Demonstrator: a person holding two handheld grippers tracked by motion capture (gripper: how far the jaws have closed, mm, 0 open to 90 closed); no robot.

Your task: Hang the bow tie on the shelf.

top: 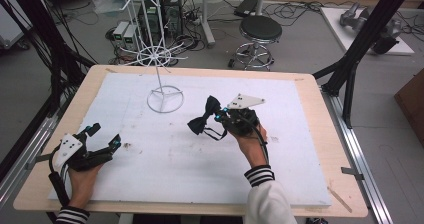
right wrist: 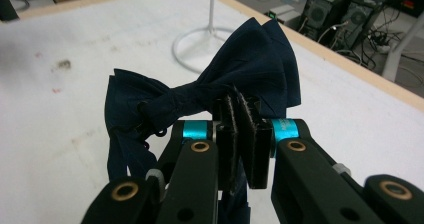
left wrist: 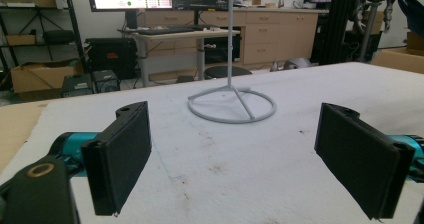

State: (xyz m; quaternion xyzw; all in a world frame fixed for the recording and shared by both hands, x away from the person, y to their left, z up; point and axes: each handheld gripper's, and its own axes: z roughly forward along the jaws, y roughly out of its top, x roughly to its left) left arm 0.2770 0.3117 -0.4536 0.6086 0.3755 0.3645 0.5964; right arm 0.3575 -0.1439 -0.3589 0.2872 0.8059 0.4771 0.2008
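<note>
The right gripper (top: 221,118) is held above the middle of the white sheet (top: 165,154) that covers the wooden table (top: 310,91). Its jaws are closed on a dark navy bow tie (top: 204,117). In the right gripper view the two black pads (right wrist: 226,134) are pressed together beside the knot of the bow tie (right wrist: 210,91), with one wing fanning up and away toward the far edge of the table and the other spreading to the left; a thin strap hangs down from the tie below the pads (its end is hidden behind the gripper body). From the high view the tie sticks out to the left of the gripper, raised off the sheet.

The left gripper (top: 102,138) rests low near the front left corner of the sheet, held by the person's left hand (top: 82,180), and its jaws stand wide apart with nothing between them. In the left gripper view (left wrist: 235,156) the bare, slightly stained sheet lies between the pads.

A white wire stand (top: 161,66) with spoked wheels rises from a ring base (left wrist: 232,104) on the far half of the sheet, to the left of the bow tie and apart from it.
</note>
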